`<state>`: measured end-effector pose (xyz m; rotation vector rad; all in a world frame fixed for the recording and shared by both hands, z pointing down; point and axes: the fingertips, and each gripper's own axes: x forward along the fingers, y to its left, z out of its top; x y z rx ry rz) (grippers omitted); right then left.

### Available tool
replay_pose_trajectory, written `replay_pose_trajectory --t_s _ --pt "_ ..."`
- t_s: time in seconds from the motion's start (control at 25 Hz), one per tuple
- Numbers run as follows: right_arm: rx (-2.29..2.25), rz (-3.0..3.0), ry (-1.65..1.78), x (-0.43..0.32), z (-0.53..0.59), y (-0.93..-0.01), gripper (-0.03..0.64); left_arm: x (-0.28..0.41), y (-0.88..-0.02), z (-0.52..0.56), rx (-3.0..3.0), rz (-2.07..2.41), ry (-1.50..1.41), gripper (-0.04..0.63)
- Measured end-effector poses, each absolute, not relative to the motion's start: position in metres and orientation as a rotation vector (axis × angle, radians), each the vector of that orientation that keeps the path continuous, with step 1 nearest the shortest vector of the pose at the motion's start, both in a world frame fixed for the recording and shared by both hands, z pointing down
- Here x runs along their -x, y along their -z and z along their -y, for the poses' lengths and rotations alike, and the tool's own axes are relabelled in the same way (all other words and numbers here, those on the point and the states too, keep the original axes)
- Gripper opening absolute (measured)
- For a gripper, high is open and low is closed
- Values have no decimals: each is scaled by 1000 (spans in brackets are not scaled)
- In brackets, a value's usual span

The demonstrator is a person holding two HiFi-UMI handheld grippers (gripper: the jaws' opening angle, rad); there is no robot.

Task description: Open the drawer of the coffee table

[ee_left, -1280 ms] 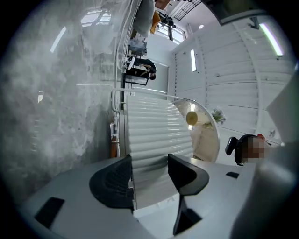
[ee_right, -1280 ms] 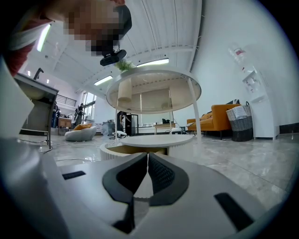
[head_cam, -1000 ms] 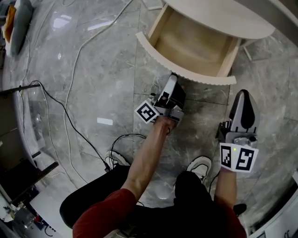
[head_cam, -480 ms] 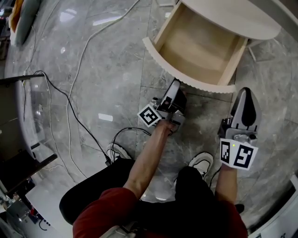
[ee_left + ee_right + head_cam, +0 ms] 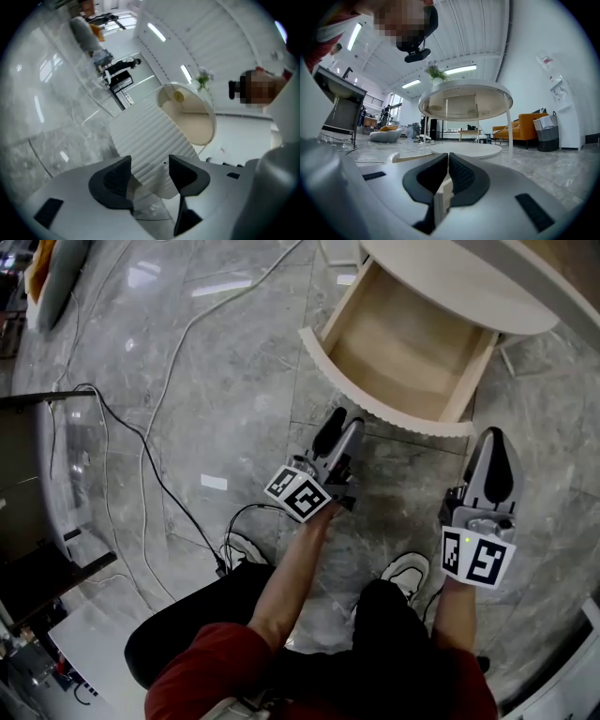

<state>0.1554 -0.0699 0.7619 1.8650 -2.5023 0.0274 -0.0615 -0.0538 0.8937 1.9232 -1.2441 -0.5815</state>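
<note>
The floor of large grey veined stone tiles [image 5: 187, 381] is polished to a high gloss and mirrors the ceiling lights. On the far right, the round cream coffee table top [image 5: 450, 273] looks smooth and matt. The open drawer [image 5: 403, 352] is pale wood inside, matt, with faint grain. Its curved cream drawer front [image 5: 394, 413] is closely ribbed with a dull sheen. The left gripper [image 5: 342, 432] and right gripper [image 5: 494, 451] have smooth matt grey plastic shells. Their jaw pads are black and look rubbery, and the right pair shows a fine ridged texture. Nearest, the person's red sleeve [image 5: 206, 667] and black trousers [image 5: 187, 634] are soft matt cloth.
</note>
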Motion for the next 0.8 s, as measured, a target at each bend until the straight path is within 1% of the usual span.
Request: replay_pose_trajectory --t_s 0.2,0.36,0.52,0.64,0.8 --pt "-1851 2489 -62 -149 65 -740 23 69 -828 57 -2318 1562 107 258" --pt "-1807 2492 -100 -134 61 -695 23 77 -772 63 -2468 1635 -237 258" --pt "-1762 2496 -107 -115 63 -612 23 85 -668 77 -2558 1689 -303 258" --pt "-1744 2496 -110 -103 64 -533 23 85 -570 80 -2709 1728 -302 258" --pt "-1752 2500 -124 -100 69 -425 23 87 -453 74 -2757 1736 -325 258"
